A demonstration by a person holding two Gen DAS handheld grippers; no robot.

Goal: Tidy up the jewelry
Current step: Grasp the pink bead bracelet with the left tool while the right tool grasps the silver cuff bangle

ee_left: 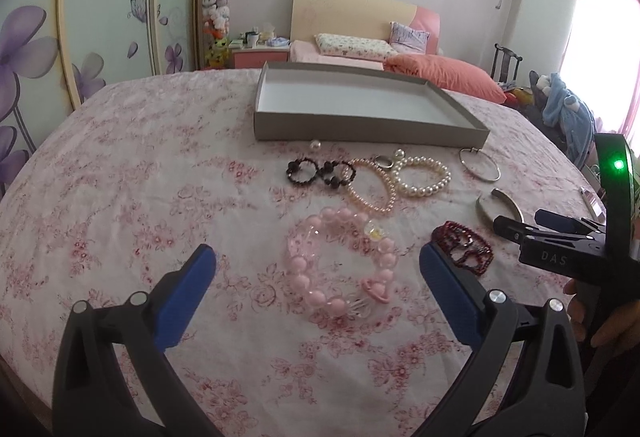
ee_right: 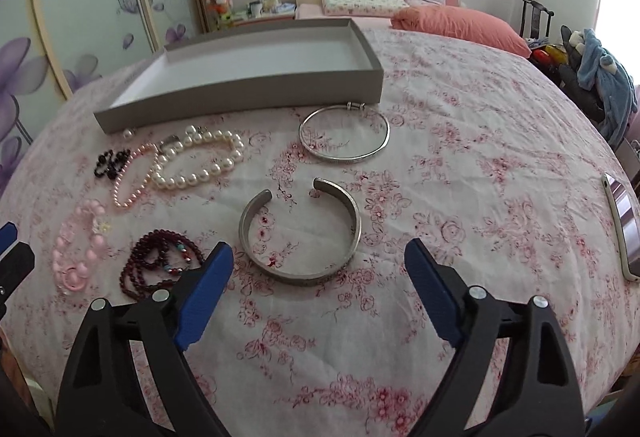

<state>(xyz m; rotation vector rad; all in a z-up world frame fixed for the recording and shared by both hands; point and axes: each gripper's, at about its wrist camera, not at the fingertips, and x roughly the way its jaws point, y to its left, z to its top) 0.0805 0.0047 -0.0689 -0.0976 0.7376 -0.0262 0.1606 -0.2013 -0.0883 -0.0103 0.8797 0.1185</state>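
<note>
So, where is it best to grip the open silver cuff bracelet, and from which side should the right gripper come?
Grip the closed band of the cuff bracelet at its near arc, coming from above. It lies flat with its gap facing away toward the tray, so one finger goes inside the ring, one outside. The right gripper is open and probably close enough.

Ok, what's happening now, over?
Left gripper open over pink bead bracelet. Right gripper open at silver cuff. Gray box empty. Nothing blocking.

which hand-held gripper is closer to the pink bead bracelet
Left. The left hand-held gripper is open with the pink bead bracelet between its fingers; the right hand-held gripper faces the open silver cuff, farther right.
</note>
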